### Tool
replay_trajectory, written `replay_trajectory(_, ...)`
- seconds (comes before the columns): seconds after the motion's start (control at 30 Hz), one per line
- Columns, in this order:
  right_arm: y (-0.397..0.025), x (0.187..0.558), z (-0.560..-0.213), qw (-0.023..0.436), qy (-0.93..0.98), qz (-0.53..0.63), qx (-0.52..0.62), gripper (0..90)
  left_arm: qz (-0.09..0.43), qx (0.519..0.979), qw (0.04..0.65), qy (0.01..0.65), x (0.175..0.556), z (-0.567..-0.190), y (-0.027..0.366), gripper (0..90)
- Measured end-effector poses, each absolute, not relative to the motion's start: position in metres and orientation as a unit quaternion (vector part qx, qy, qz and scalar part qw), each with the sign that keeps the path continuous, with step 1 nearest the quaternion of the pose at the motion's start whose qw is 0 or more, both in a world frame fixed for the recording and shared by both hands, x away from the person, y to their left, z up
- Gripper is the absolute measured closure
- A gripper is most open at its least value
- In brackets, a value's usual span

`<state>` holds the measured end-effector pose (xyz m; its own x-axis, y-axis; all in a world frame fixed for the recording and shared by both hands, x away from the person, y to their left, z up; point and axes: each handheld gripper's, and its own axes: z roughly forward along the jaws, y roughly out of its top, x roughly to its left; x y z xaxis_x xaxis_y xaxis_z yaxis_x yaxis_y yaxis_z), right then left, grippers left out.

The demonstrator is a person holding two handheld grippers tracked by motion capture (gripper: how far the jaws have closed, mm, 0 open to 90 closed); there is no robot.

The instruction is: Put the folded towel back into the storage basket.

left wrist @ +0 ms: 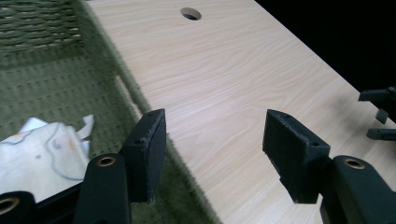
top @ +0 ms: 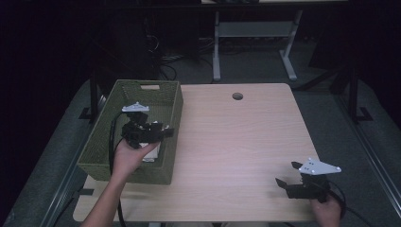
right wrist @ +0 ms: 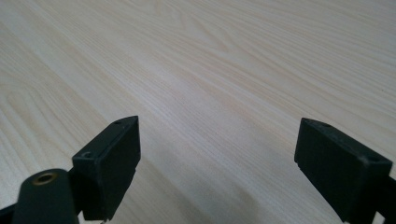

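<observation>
A green woven basket [top: 130, 172] stands on the left part of the light wooden table [top: 236, 142]. A person's hand holds my left gripper [top: 166, 131] over the basket's right wall, jaws pointing right. In the left gripper view my left gripper [left wrist: 217, 135] is open and holds nothing, straddling the basket's wall [left wrist: 109, 79] and the table [left wrist: 224, 74]. A crumpled white paper-like thing [left wrist: 42, 154] lies on the basket's floor, also seen under the hand [top: 153, 152]. My right gripper [top: 287, 173] is low at the table's front right, open and holding nothing [right wrist: 217, 140].
A round cable hole [top: 237, 96] is cut into the table near its far edge, also seen in the left gripper view [left wrist: 190, 13]. Beyond the table stand a white desk frame [top: 255, 42] and dark furniture with cables on the floor.
</observation>
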<state>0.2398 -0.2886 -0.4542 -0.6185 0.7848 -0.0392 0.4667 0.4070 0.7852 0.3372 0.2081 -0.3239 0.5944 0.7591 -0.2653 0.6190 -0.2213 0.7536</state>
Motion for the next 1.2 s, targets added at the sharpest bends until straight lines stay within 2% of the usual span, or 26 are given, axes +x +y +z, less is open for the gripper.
replay_trajectory(0.73,-0.291,0.240,-0.452,0.206,0.807,0.394,0.388,14.0,0.064,0.791,0.453,0.406,0.331,-0.321,0.157,39.1)
replay_trajectory(1.2,-0.292,0.239,-0.452,0.208,0.808,0.391,0.388,14.0,0.059,0.800,0.453,0.389,0.326,-0.333,0.131,39.2)
